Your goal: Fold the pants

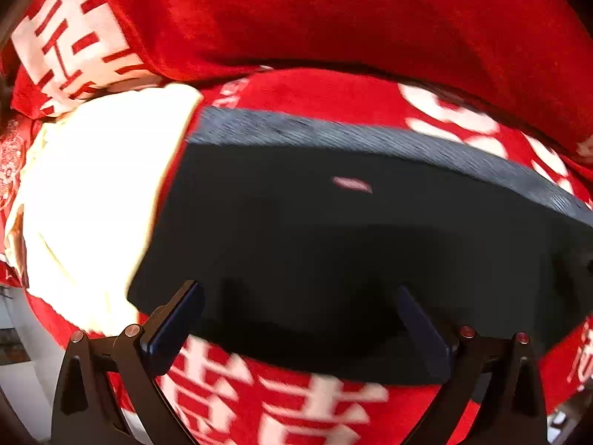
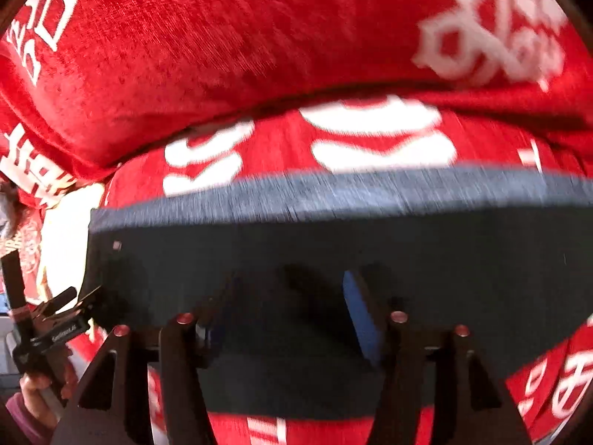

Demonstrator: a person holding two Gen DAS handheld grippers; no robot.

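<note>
Red blanket (image 1: 333, 18) with white characters covers the whole work surface; a thick roll of it lies along the far side in both wrist views.

Pants (image 1: 333, 244), dark navy to black, lie flat on the blanket as a folded rectangular slab. Ribbed grey-blue waistband (image 1: 370, 141) runs along the far edge. Small pale tag or mark (image 1: 352, 184) sits on the dark cloth just near of the band. Near edge of the slab ends just in front of the grippers, with patterned blanket showing below it.

Cream-white cloth (image 1: 92, 204), overexposed, lies at the left, touching the pants' left edge; detail is lost in glare.

Left gripper (image 1: 300, 319): jaws wide apart, hanging over the near edge of the pants, nothing between the pads.

Right gripper (image 2: 292, 307): jaws apart, blue pad (image 2: 359, 319) visible on the right finger; dark cloth lies below the gap, not pinched.

Person's hand (image 2: 31, 385) on the left tool's handle shows at the lower left of the right wrist view, with a purple sleeve (image 2: 22, 415).

Both views are motion-blurred.
</note>
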